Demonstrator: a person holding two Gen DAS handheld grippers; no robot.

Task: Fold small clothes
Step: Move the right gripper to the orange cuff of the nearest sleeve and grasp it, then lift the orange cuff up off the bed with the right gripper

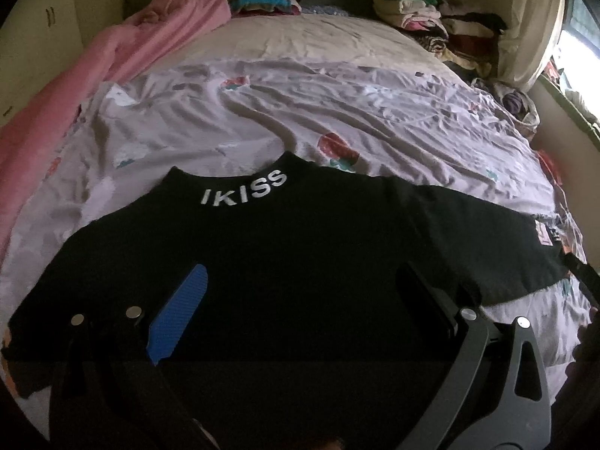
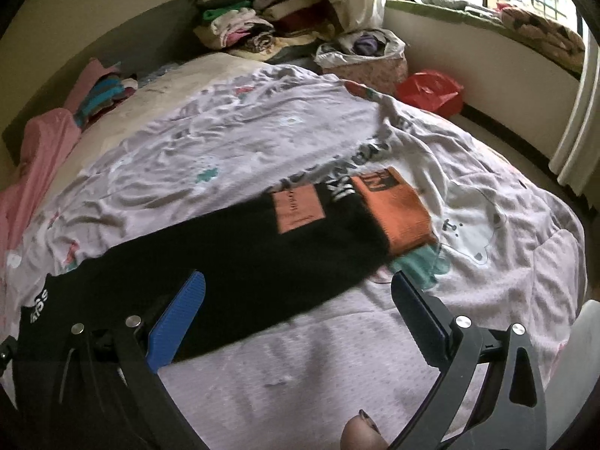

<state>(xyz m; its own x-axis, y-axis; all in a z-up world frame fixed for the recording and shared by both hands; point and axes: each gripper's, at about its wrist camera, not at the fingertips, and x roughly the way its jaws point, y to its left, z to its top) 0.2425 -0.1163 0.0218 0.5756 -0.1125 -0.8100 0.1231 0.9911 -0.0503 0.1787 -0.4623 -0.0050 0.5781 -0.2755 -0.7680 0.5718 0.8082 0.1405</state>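
Lying on the bed: a black sweater (image 1: pixel 285 247) spread flat on the wrinkled lilac bedsheet (image 1: pixel 337 112), collar away from the left camera, white letters "IKISS" across the neckband.
Sleeve: one long black sleeve (image 2: pixel 262 247) stretches across the sheet in the right wrist view; it carries an orange patch (image 2: pixel 298 212), white lettering beyond it, and ends in an orange cuff (image 2: pixel 393 213).
Left tongs: the left tongs (image 1: pixel 300 296) stand wide apart above the sweater's body, with nothing between them; the blue ribbed pad (image 1: pixel 180 315) shows on one finger, the other finger is dark against the black cloth. Whether the tips touch the fabric cannot be told.
Right tongs: the right tongs (image 2: pixel 296 307) are also spread wide and grip nothing; the blue pad (image 2: pixel 176 322) on one side sits over the sleeve's near edge, the other finger is over bare sheet close to the cuff end.
Person: a fingertip (image 2: pixel 362 431) with a dark nail shows at the bottom edge of the right wrist view.
Bed's far end: a pink blanket (image 1: pixel 112 48) runs along one side; a stack of folded clothes (image 1: pixel 442 26) is piled by the headboard near the curtain, and a smaller striped pile (image 1: pixel 262 0) lies beside the blanket.
Beside the bed: a bag of clothes (image 2: pixel 363 52) and a red plastic bag (image 2: pixel 431 90) sit under the window.
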